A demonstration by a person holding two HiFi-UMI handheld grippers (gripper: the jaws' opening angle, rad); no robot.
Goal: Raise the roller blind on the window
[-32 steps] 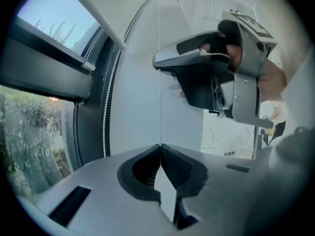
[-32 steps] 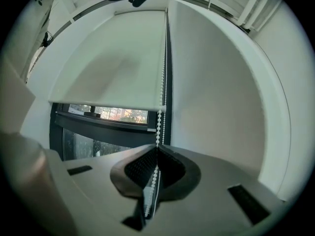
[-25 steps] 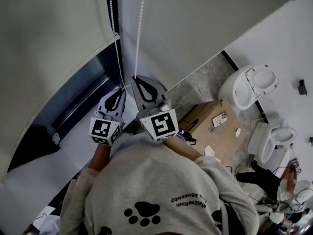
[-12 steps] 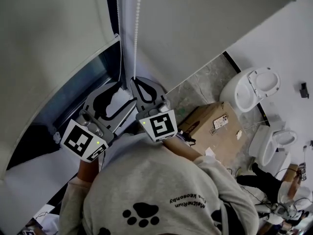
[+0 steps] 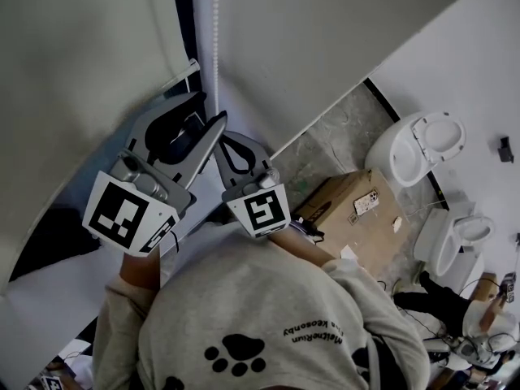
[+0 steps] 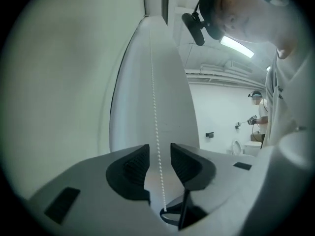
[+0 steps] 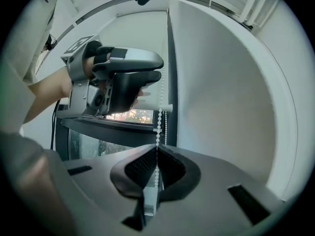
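The white bead chain (image 5: 215, 23) hangs beside the pale roller blind (image 5: 81, 55) and the dark window frame. My right gripper (image 5: 220, 136) is shut on the bead chain (image 7: 157, 146), pinched between its dark pads. My left gripper (image 5: 210, 109) is above the right one. Its jaws have just been closing, and the chain (image 6: 154, 102) runs free through the gap between its pads (image 6: 136, 165) without being pressed. In the right gripper view the left gripper (image 7: 123, 80) is up by the blind's bottom bar (image 7: 165, 107).
The white wall (image 5: 325, 39) is right of the chain. On the floor below stand a cardboard box (image 5: 353, 205) and two toilets (image 5: 422, 140) (image 5: 451, 234). A person (image 5: 455, 299) crouches at the lower right. The window glass (image 7: 110, 144) shows under the blind.
The left gripper let go of the chain, rose past the right gripper along the chain and opened wide. The right gripper stayed in place, shut on the chain.
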